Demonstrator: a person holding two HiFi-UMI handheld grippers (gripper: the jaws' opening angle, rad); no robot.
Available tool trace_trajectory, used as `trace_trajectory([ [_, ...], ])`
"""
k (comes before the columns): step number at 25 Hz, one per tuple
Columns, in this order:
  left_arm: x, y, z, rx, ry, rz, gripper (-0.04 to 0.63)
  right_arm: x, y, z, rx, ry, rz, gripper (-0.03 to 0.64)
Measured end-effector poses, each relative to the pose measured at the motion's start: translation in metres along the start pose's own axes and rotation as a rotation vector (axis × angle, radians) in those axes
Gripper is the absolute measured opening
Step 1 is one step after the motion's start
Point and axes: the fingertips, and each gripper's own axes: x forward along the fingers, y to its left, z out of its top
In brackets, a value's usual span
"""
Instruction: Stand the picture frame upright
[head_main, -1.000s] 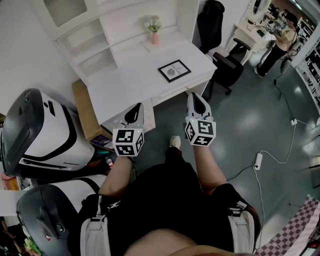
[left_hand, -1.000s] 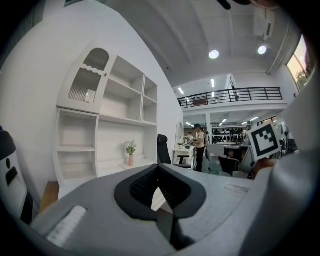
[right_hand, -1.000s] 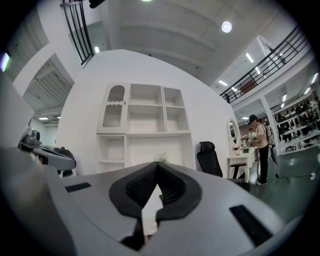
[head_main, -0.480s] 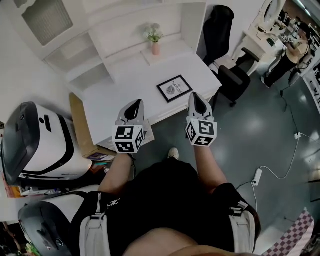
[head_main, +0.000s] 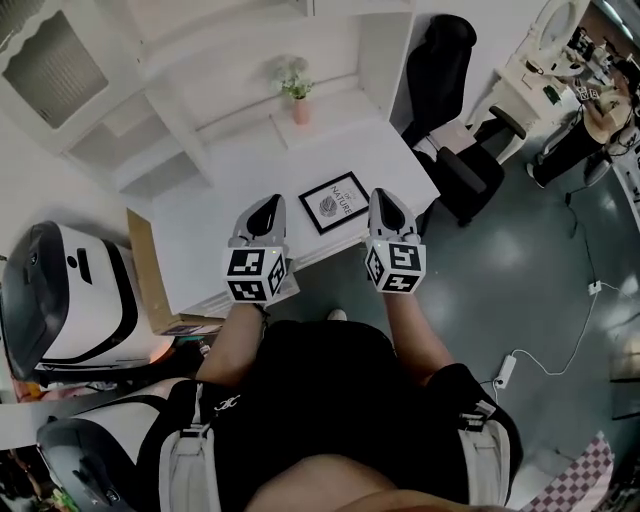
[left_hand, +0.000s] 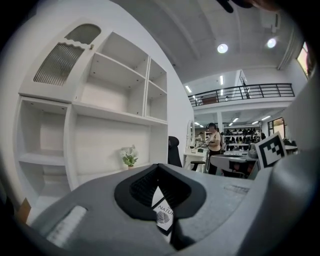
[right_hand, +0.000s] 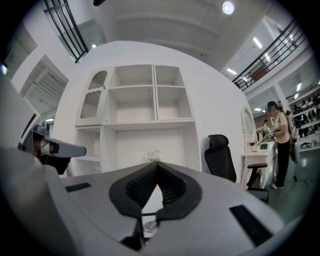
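The black picture frame lies flat on the white desk, near its front edge. My left gripper hovers just left of the frame, shut and empty. To the frame's right my right gripper is level with it, also shut with nothing held. In the left gripper view a strip of the frame shows through the notch of the closed jaws. The right gripper view shows the frame the same way, low in its notch.
A small potted plant stands at the back of the desk under white shelves. A black office chair is at the desk's right. White and black machines and a cardboard box crowd the left. A person stands far right.
Both grippers have come forward over the desk's front edge and now flank the frame. The desk and frame sit closer and lower in the head view.
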Motion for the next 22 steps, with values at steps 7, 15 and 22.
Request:
trace_trajectory([
  [7,0.041,0.003,-0.002,-0.012,0.029,-0.061,0.015,0.026,-0.025,-0.006,0.051,0.021,-0.023,0.000],
  [15,0.093,0.029,-0.008,0.029,0.051,-0.109,0.015,0.048,-0.053,-0.022,0.058,0.051,-0.122,0.000],
  [22,0.130,0.058,-0.015,0.030,0.119,-0.205,0.015,0.056,-0.072,-0.040,0.104,0.116,-0.216,0.000],
])
